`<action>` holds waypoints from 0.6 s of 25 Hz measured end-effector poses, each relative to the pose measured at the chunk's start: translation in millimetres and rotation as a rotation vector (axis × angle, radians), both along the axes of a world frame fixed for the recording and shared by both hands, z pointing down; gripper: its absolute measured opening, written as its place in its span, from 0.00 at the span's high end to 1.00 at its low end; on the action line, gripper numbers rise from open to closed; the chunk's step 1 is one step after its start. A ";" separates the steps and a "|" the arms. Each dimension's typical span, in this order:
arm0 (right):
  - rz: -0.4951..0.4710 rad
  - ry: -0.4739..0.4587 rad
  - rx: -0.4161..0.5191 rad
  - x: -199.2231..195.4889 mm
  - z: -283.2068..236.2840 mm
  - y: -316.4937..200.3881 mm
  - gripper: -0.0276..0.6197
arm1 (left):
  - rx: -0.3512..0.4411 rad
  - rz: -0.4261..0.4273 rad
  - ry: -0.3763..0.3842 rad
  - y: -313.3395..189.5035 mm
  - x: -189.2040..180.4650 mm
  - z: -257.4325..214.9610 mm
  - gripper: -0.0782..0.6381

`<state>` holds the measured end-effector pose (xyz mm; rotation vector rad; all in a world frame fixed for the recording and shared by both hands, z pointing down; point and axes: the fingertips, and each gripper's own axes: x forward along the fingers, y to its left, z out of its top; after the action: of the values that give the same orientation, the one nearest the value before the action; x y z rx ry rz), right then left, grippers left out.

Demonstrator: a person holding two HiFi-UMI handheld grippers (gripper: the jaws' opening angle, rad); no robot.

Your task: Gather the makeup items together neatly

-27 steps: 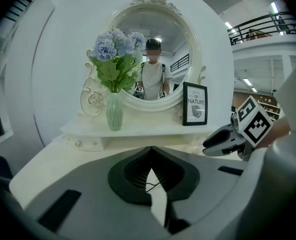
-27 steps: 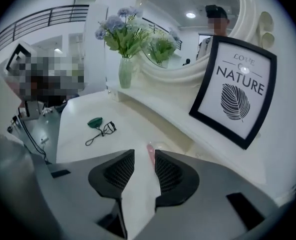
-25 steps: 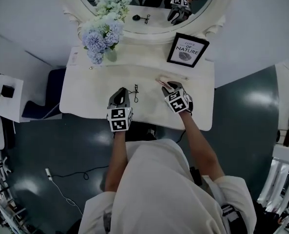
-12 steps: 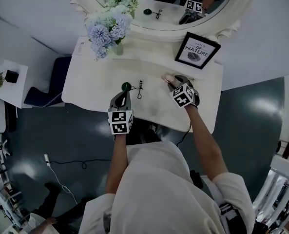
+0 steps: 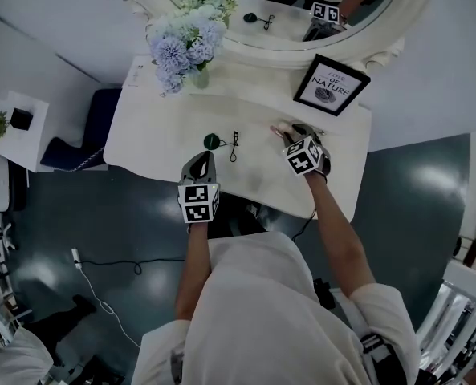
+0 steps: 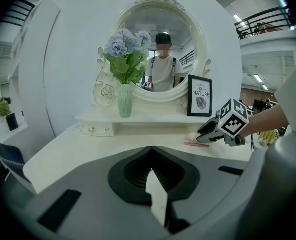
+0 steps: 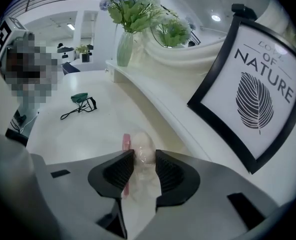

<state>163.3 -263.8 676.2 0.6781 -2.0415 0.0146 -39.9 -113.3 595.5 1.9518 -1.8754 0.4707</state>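
Left gripper point(image 5: 199, 160) drawn back off eyelash curler point(image 5: 213, 141); jaws together, empty. Right gripper point(image 7: 144, 155) just closing, pinching pale sponge point(image 7: 142, 145).

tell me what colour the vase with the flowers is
The vase is pale, translucent green; it shows best in the left gripper view.

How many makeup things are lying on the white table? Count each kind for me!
eyelash curler: 1
pink stick: 1
makeup sponge: 1
Total: 3
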 end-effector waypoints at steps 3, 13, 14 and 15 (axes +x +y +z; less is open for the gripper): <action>0.024 -0.019 -0.002 -3.7 -7.0 4.3 0.70 | 0.011 0.003 0.006 -2.8 0.5 -1.5 0.87; 0.149 -0.110 -0.029 -6.1 -29.5 26.1 0.70 | 0.036 0.048 0.033 -17.1 16.2 -6.0 0.87; 0.167 -0.122 -0.035 -7.5 -30.1 28.4 0.70 | 0.038 0.053 0.034 -18.7 17.1 -6.4 0.87; 0.183 -0.131 -0.041 -8.7 -30.2 30.5 0.70 | 0.039 0.058 0.035 -20.6 18.2 -6.5 0.87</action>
<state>154.6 -233.3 646.0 0.8555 -2.0912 0.2113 -21.7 -133.9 589.0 2.0312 -1.8239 0.4166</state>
